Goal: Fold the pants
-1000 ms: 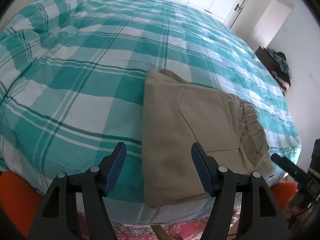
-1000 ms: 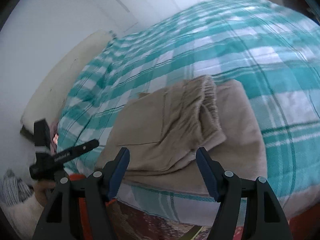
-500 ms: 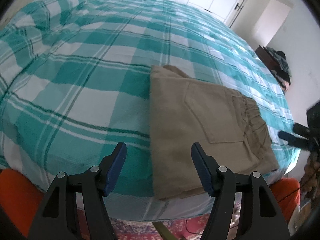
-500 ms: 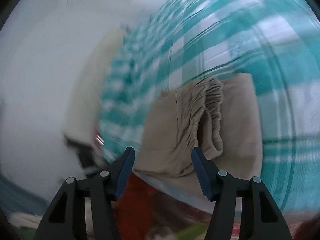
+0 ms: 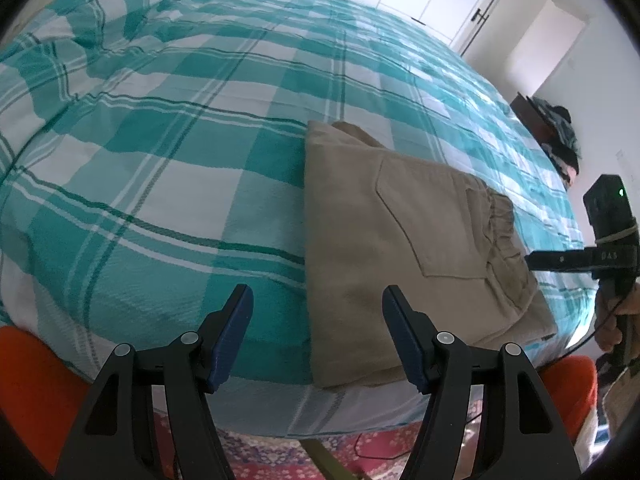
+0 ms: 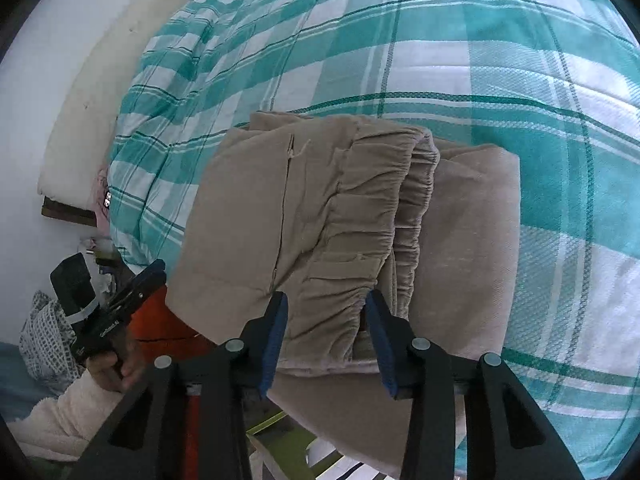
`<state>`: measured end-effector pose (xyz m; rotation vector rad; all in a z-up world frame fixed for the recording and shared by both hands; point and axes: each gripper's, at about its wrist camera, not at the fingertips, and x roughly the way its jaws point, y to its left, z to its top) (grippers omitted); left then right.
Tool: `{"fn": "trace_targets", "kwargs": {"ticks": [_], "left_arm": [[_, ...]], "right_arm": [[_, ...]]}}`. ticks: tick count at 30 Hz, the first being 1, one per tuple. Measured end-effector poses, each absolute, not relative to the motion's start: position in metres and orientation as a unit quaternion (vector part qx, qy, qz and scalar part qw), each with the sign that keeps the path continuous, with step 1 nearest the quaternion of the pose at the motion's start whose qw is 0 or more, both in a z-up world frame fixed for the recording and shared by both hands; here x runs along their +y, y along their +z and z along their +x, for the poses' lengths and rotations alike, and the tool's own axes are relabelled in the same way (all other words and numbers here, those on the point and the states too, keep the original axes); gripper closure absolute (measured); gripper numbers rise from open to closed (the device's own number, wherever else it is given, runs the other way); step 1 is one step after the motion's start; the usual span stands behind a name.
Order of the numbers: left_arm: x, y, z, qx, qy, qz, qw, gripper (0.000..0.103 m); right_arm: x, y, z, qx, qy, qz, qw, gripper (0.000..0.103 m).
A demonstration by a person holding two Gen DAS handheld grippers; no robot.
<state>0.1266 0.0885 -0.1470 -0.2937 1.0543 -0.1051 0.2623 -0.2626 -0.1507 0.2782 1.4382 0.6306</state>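
Folded beige corduroy pants [image 5: 404,248] on teal-and-white checked bed [image 5: 168,152], ahead-right of wide-open, empty left gripper [image 5: 316,336], right gripper [image 6: 325,334] spread around the elastic waistband [image 6: 372,216], not clamped.

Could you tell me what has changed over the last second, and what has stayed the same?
The right hand-held gripper has moved in close to the elastic waistband of the folded beige pants, its jaws open on either side of the band. The left hand-held gripper stays open, apart from the pants. The pants remain folded on the checked bedspread.
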Motion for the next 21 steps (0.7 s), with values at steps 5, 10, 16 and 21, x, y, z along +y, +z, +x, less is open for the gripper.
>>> {"fn": "trace_targets", "kwargs": {"ticks": [5, 10, 16, 21], "left_arm": [[0.086, -0.148, 0.125, 0.5, -0.051, -0.129, 0.855, 0.035], [0.09, -0.15, 0.126, 0.502, -0.045, -0.135, 0.853, 0.035], [0.086, -0.153, 0.13, 0.508, -0.05, -0.138, 0.849, 0.035], [0.072, -0.141, 0.125, 0.492, -0.076, -0.12, 0.859, 0.035]], "right_arm": [[-0.267, -0.14, 0.264, 0.622, 0.308, 0.158, 0.702, 0.061], [-0.26, -0.155, 0.264, 0.668, 0.268, 0.12, 0.684, 0.062], [-0.25, -0.157, 0.261, 0.658, 0.299, 0.134, 0.678, 0.067], [-0.255, -0.118, 0.257, 0.608, 0.308, 0.09, 0.726, 0.092]]}}
